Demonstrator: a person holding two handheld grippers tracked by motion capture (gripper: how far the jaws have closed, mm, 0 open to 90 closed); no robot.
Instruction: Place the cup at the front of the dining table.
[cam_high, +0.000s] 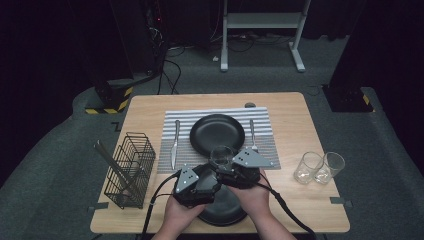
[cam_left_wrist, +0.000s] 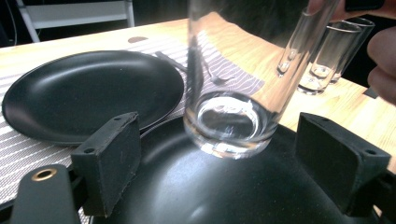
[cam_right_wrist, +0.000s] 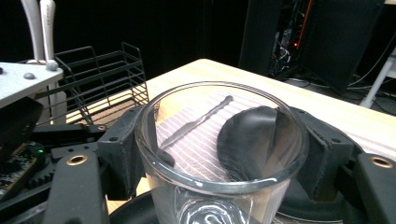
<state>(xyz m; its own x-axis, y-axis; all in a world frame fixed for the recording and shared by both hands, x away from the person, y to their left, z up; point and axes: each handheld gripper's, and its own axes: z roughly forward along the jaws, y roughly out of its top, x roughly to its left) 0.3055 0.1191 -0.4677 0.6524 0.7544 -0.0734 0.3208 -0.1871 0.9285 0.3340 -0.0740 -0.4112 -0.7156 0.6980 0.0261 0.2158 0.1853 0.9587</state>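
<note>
A clear drinking glass (cam_high: 222, 156) (cam_left_wrist: 233, 93) (cam_right_wrist: 219, 154) is gripped near its rim by my right gripper (cam_high: 227, 167) (cam_right_wrist: 219, 140), one jaw on each side. The glass leans a little, with its base over the near black plate (cam_high: 222, 212) (cam_left_wrist: 210, 196). I cannot tell whether it touches the plate. My left gripper (cam_high: 210, 176) (cam_left_wrist: 233, 163) is open, and its jaws stand wide on either side of the glass base without touching it. A second black plate (cam_high: 217, 134) (cam_left_wrist: 88, 93) lies on the striped placemat (cam_high: 172, 165).
A knife (cam_high: 175, 142) (cam_right_wrist: 201, 121) lies left of the far plate and a fork (cam_high: 253, 134) lies to its right. Two empty glasses (cam_high: 320, 167) (cam_left_wrist: 331, 56) stand at the right. A black wire basket (cam_high: 130, 170) (cam_right_wrist: 102, 79) stands at the left.
</note>
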